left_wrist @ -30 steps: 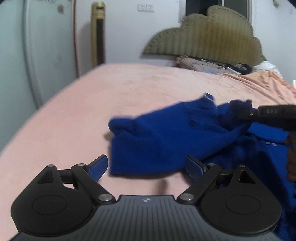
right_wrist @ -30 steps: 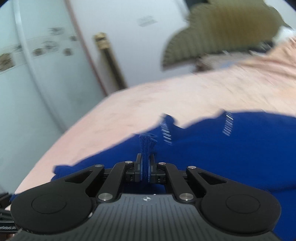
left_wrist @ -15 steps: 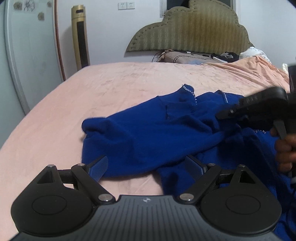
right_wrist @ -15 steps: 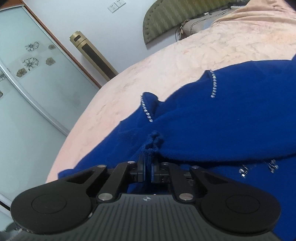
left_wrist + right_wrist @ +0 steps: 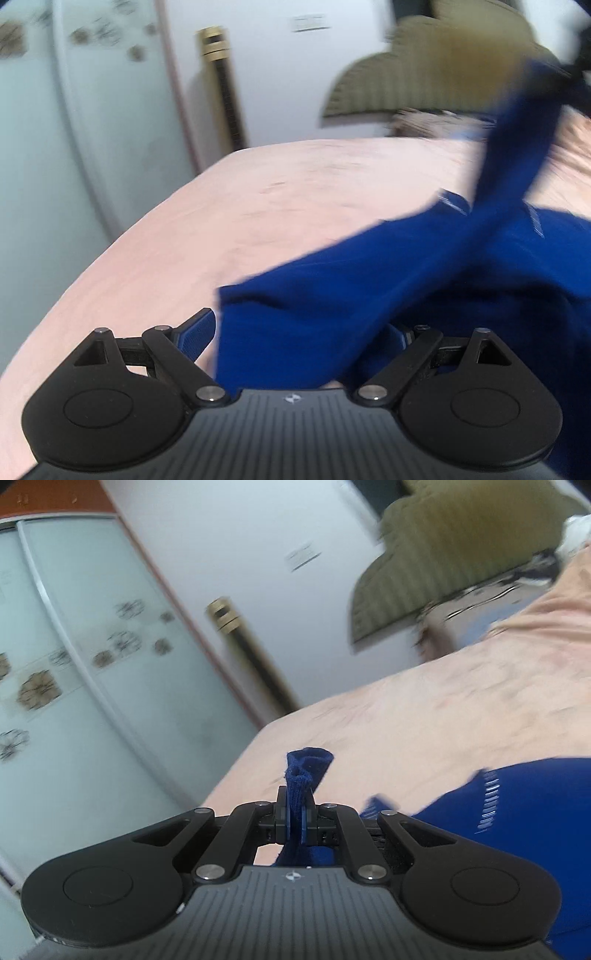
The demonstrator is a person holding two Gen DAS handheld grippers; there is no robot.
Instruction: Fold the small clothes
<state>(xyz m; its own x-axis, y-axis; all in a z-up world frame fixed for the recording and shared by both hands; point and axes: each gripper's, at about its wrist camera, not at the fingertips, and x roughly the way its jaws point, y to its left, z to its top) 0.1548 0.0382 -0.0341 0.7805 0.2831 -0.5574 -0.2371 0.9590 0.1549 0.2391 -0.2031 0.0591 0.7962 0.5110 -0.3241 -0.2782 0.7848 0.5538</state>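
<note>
A dark blue garment with small silver studs lies rumpled on the pink bed. In the left wrist view my left gripper is open and low over the bed. The garment's near left edge lies between its fingers, and the pads do not press on it. A strip of the cloth rises steeply to the upper right. In the right wrist view my right gripper is shut on a bunched fold of the blue garment and holds it off the bed. The rest of the garment hangs below at the right.
An olive headboard stands at the far end, with a cushion and dark items in front of it. A crumpled peach blanket lies at the right. A frosted sliding door and a gold column stand beyond the bed's left edge.
My right gripper has risen with its fold, drawing a strip of cloth up off the bed. My left gripper has moved in on the garment's near edge, which now lies between its fingers.
</note>
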